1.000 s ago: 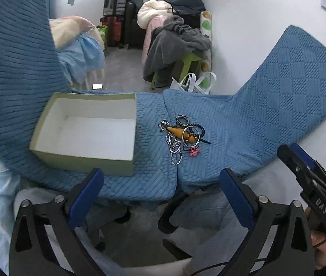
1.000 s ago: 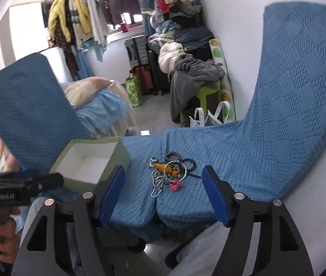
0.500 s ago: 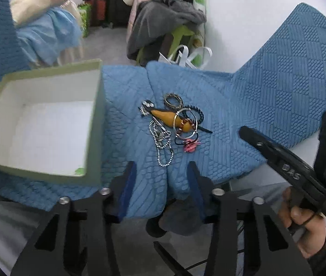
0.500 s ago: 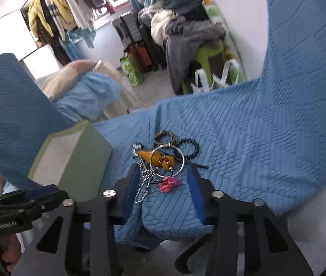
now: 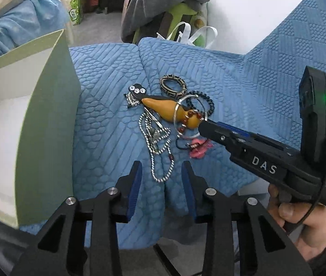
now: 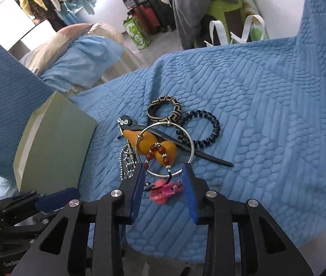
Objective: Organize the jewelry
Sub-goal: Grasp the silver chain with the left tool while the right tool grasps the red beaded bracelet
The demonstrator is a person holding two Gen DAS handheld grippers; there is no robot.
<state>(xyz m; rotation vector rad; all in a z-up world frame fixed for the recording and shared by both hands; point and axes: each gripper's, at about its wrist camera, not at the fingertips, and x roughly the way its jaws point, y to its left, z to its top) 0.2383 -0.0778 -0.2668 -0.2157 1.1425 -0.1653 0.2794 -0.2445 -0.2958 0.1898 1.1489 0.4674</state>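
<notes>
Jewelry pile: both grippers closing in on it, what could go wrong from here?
1. The silver hoop circles the orange gourd pendant; lifting one likely drags the other.
2. The ball chain is tangled under the pile and may snag.
3. The right gripper and left gripper work one small cluster and could collide.

Left of the jewelry pile (image 5: pixel 170 119) the green box (image 5: pixel 48 124) walls me in; my right gripper (image 5: pixel 205 124) crowds its right edge; beyond it, open quilt (image 6: pixel 266 119).
</notes>
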